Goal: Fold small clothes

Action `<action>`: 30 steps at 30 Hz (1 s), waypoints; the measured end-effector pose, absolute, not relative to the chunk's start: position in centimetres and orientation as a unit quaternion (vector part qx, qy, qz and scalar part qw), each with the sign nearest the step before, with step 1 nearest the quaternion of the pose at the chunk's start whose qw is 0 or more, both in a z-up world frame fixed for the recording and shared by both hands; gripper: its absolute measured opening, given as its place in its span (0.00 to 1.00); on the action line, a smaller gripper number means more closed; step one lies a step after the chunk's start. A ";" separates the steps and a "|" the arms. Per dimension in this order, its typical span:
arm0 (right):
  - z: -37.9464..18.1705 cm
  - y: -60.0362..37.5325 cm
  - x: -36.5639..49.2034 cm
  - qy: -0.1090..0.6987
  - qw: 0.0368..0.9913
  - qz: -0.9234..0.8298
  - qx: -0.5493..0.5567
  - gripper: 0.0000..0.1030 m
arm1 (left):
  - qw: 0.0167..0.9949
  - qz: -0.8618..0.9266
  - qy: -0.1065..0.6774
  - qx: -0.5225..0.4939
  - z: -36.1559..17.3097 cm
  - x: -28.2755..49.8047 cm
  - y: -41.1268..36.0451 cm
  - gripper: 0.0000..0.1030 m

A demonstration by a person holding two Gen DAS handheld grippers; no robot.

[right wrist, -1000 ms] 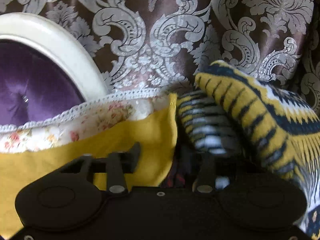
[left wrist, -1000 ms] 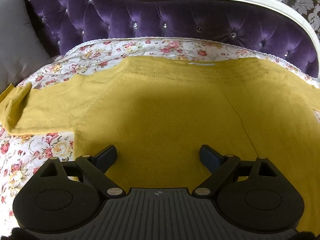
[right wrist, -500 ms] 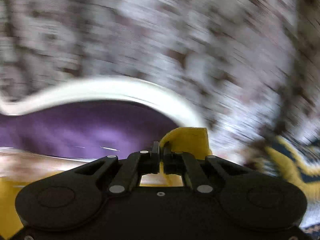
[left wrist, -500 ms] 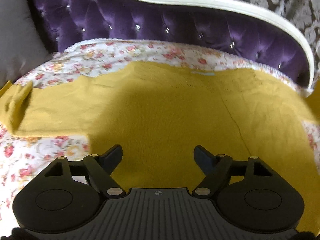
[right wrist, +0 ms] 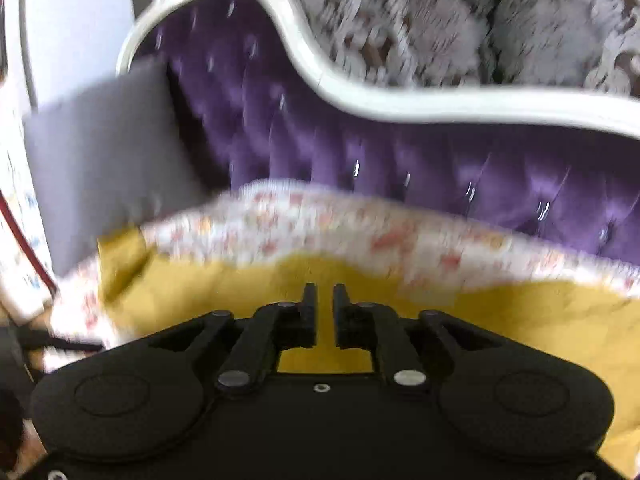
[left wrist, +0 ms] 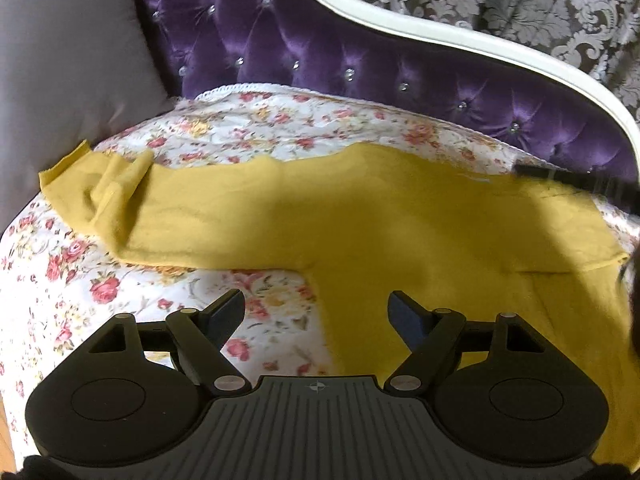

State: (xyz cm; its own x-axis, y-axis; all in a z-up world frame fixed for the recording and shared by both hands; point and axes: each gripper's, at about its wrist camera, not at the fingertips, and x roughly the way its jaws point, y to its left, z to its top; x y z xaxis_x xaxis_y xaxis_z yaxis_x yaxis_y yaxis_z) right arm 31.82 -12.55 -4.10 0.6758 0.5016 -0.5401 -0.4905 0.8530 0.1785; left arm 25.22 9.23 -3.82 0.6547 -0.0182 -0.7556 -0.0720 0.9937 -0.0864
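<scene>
Both tongs hang over the yellow garment (left wrist: 360,220) with nothing between their fingers: the left gripper (left wrist: 316,312) stands wide and released, its left finger above bare sheet and its right finger above the garment's side edge; the right gripper (right wrist: 320,312) shows a narrow gap that is opening, the fingers clear of the cloth, which lies below and just ahead of them. That garment lies spread flat on the floral bedsheet (left wrist: 260,128), one sleeve (left wrist: 120,200) stretched out toward the grey pillow (left wrist: 72,52), its cuff rumpled just beside the pillow. On the garment's opposite side, the cloth looks folded over onto the body, though the right wrist view is blurred. Beyond the garment's far edge a strip of sheet shows, then the purple tufted headboard (left wrist: 320,40) with its white frame, and behind that the patterned curtain (left wrist: 520,0).
</scene>
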 end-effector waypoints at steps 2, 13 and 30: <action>-5.3 -12.9 30.6 0.310 0.915 0.259 0.016 0.48 | 0.906 0.011 0.418 -0.059 -3.9 25.3 9.7 0.76; -8.7 -18.5 24.5 0.393 0.906 0.158 0.027 0.50 | 0.893 -0.053 0.442 -0.065 -4.9 30.4 5.9 0.76; -10.8 -17.6 21.4 0.339 0.930 0.135 0.046 0.65 | 0.923 -0.058 0.377 0.050 -3.0 34.6 0.5 0.05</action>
State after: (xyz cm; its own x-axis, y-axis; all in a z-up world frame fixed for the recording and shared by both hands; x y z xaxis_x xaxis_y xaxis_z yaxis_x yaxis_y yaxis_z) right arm 21.39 -17.56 -10.80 0.7335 0.2832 -0.6179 -0.2202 0.9590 0.1782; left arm 34.63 0.49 -3.04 0.7095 -0.0688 -0.7013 0.1442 0.9883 0.0490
